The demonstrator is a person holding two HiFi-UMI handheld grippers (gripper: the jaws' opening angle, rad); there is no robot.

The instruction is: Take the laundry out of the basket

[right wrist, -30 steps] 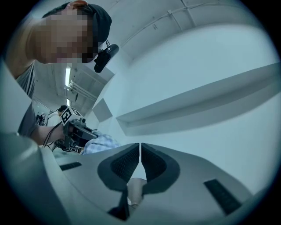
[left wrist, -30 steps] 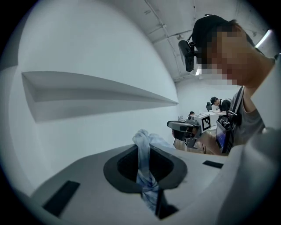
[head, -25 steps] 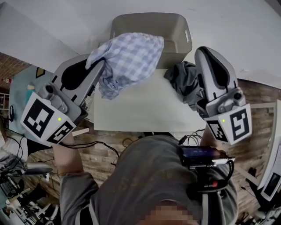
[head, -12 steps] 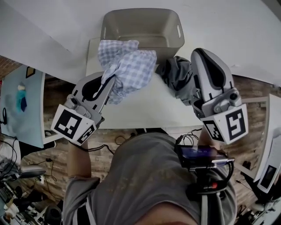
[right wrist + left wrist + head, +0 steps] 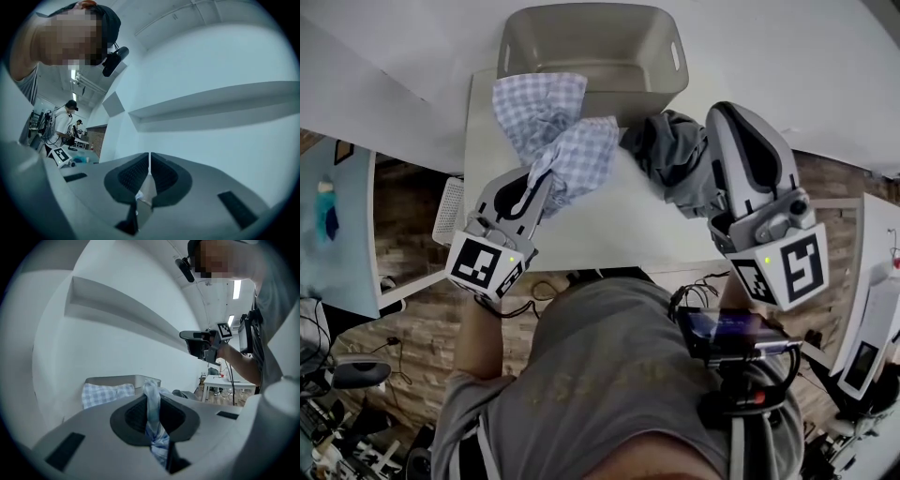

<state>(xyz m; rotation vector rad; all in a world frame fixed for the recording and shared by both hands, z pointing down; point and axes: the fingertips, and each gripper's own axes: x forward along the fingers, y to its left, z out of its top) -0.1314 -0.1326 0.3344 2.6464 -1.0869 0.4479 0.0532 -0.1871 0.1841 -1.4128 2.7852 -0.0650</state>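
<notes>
Checked cloth (image 5: 546, 117) lowered – left tool (image 5: 542, 178) clamps it; right tool (image 5: 719, 112) pinches grey garment (image 5: 670, 155) – both outside basket (image 5: 678, 67).

The left gripper (image 5: 546, 174) is held out ahead of the person's left side and angled slightly downward. Its 2 fingers (image 5: 133, 414) are clamped on a bunched strip of the checked cloth (image 5: 567, 141). The bare left forearm (image 5: 478, 328) runs back from it toward the body. The right gripper (image 5: 720, 118) is held level on the person's right, nearer the head camera. Its fingers (image 5: 133, 174) are pressed almost together on a thin fold of the grey garment (image 5: 675, 159). The 2 grippers are apart and point roughly the same way.
</notes>
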